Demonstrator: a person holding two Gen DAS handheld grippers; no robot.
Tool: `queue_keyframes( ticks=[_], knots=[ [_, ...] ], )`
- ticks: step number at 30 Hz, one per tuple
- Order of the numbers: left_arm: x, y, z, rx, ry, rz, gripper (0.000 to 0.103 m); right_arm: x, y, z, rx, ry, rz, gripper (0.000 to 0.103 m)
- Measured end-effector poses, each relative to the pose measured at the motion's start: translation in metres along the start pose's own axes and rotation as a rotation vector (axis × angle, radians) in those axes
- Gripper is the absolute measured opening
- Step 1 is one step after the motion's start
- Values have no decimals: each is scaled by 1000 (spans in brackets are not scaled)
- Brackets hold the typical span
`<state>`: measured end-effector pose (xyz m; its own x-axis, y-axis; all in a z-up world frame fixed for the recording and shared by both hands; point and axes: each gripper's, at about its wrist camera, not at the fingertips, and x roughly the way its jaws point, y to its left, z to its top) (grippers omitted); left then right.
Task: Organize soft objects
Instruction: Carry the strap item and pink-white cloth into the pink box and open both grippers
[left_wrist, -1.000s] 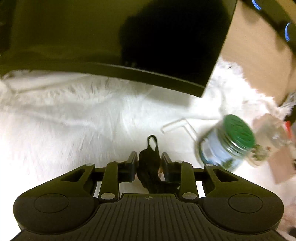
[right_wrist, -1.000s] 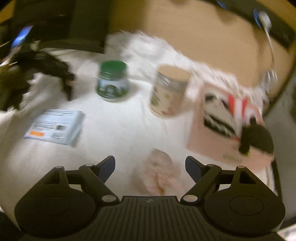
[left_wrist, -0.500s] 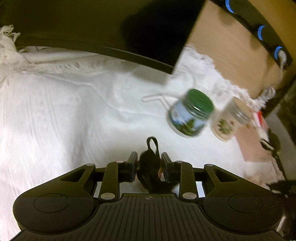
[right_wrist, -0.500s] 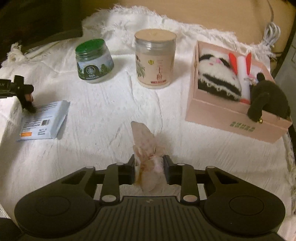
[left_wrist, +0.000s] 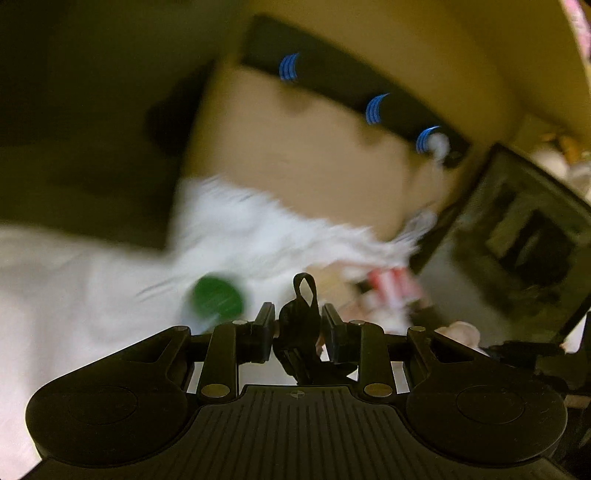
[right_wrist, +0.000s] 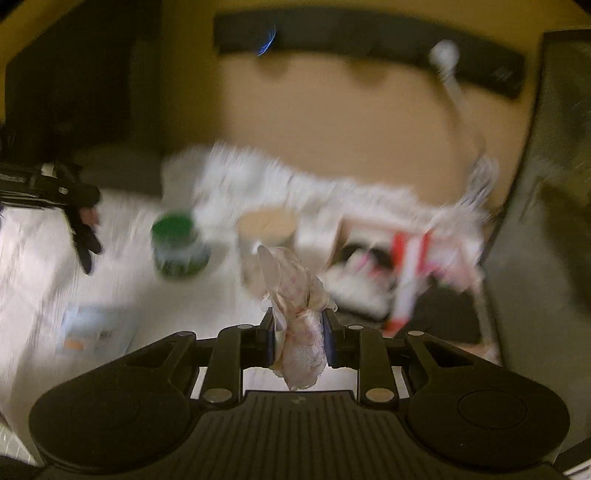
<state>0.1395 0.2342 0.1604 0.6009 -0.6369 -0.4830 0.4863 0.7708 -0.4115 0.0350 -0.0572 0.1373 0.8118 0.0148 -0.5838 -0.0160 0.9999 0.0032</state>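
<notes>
My left gripper (left_wrist: 298, 325) is shut on a small black soft item with a loop (left_wrist: 303, 295), held above the white cloth (left_wrist: 92, 295). It also shows at the left of the right wrist view (right_wrist: 79, 218), with the black item hanging down. My right gripper (right_wrist: 298, 332) is shut on a pale pink lacy fabric piece (right_wrist: 295, 295), lifted off the cloth. A pink box (right_wrist: 369, 273) holding soft toys sits ahead to the right, blurred; it shows in the left wrist view (left_wrist: 388, 291) too.
A green-lidded jar (right_wrist: 177, 243) and a beige-lidded jar (right_wrist: 266, 229) stand on the cloth. A blue-white packet (right_wrist: 96, 325) lies at the left. A black power strip (right_wrist: 369, 48) runs along the wall. A dark cabinet (right_wrist: 546, 221) stands at the right.
Both grippers have risen and swung toward the box; the views are now blurred. The right gripper, which closed on the pink fabric, now holds it off the cloth.
</notes>
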Motion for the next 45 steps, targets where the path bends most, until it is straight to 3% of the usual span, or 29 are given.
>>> queue_keyframes(
  ticks=[3, 7, 14, 15, 17, 20, 25, 30, 33, 37, 39, 42, 45],
  knots=[
    [29, -36, 23, 41, -3, -92, 31, -19, -22, 1, 28, -55, -26, 24],
    [90, -79, 50, 67, 31, -176, 31, -29, -53, -20, 100, -48, -39, 24],
    [210, -126, 58, -53, 198, -309, 35, -31, -90, -75, 195, 3, -72, 24],
    [231, -127, 51, -92, 241, -306, 36, -30, -93, -81, 207, 9, -70, 24],
    [260, -128, 35, -123, 292, -227, 37, -26, -99, -89, 225, 22, -68, 24],
    [279, -122, 14, -110, 295, -111, 37, -21, -105, -90, 227, 27, -61, 24],
    [252, -94, 1, -198, 236, -109, 36, -8, -122, -52, 228, -43, -22, 24],
    [184, -74, -9, -202, 158, -90, 37, 45, -153, 17, 380, -57, 69, 24],
    [147, -63, -27, -170, 147, -46, 37, 99, -159, 41, 449, 4, 95, 24],
    [100, -39, -58, -158, 175, 51, 37, 179, -159, 53, 479, 145, 4, 24],
    [74, -21, -72, -174, 182, 104, 36, 218, -163, 52, 492, 261, -31, 24],
    [38, 1, -89, -155, 183, 208, 36, 248, -168, 48, 538, 363, 0, 23],
    [11, 23, -103, -190, 167, 285, 36, 257, -156, 52, 476, 411, -47, 20]
  ],
)
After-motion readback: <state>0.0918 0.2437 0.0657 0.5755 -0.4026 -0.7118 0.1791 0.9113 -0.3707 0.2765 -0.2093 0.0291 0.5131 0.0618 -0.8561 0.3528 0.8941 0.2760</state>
